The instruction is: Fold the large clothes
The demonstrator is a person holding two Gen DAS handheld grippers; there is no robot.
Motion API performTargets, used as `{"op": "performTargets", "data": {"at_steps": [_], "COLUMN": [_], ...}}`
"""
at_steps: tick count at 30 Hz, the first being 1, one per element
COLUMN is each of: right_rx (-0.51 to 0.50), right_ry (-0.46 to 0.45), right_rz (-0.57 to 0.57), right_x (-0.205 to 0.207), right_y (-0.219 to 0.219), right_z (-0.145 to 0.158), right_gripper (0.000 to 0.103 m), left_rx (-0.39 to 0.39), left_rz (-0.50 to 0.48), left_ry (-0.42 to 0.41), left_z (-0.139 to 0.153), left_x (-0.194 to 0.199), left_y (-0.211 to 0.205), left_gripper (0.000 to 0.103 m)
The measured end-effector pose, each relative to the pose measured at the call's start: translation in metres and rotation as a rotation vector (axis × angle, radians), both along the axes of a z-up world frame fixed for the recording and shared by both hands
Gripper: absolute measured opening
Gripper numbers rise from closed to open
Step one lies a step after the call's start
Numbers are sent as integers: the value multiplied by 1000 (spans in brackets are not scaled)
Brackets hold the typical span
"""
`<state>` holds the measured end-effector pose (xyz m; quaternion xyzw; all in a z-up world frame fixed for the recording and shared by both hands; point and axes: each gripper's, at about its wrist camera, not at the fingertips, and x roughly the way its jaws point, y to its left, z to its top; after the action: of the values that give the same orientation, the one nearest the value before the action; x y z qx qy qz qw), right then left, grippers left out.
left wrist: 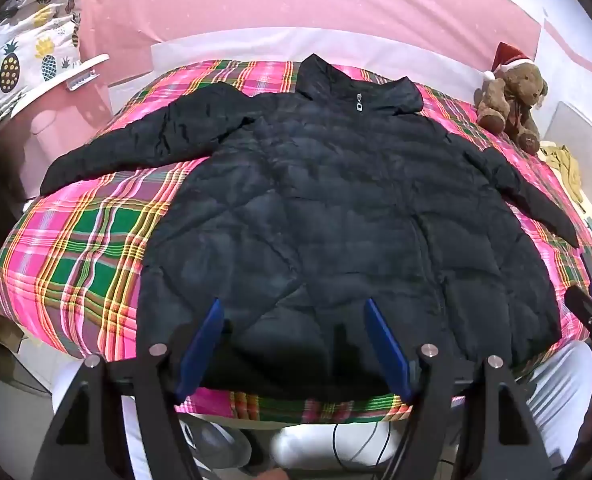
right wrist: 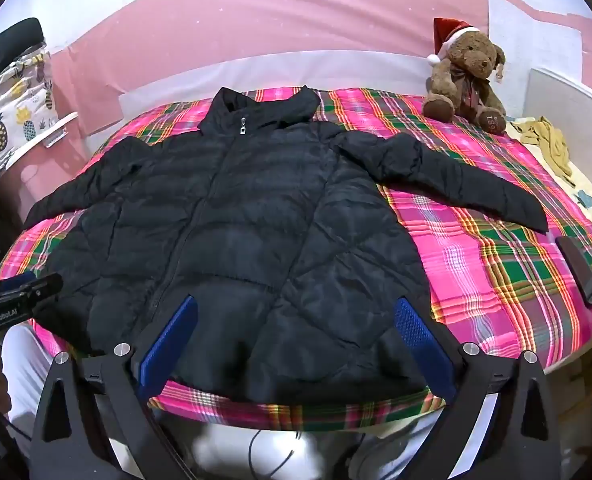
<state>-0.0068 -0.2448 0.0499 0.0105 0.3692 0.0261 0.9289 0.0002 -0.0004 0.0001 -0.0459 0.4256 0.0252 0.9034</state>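
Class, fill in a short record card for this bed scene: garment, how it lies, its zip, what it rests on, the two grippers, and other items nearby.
garment: black puffer jacket
lay: spread flat, front up, collar at the far end, both sleeves out to the sides
zip: closed, silver zip pull at the collar
surface: plaid blanket on the bed
left gripper: open, above the hem, holding nothing
right gripper: open, above the hem, holding nothing
nearby: teddy bear in a Santa hat at the far right corner; dark phone on the blanket's right edge
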Motion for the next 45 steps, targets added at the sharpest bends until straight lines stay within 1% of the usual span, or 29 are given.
{"op": "performTargets", "data": {"at_steps": [13,22,33,45], "right_rx": [11,10,11,12], "right_ry": [13,17,19,22], "right_rz": [-1,0,-1,-1], "right_x": [1,2,2,1], "right_y": [3,1,1,2], "right_z": [-7,-3,-4,-5], "right_gripper": [99,99,99,99], "left_rx": [-9,0,-10,-8], "left_rz": [4,5,-4,-5], "left_ry": [2,22,42,44], "left_z": [-4,-5,-9,-9], "left_x": [-3,0,0,0], "left_y": [-2,-1,-3,-3], "left_gripper": [74,74,74,74]}}
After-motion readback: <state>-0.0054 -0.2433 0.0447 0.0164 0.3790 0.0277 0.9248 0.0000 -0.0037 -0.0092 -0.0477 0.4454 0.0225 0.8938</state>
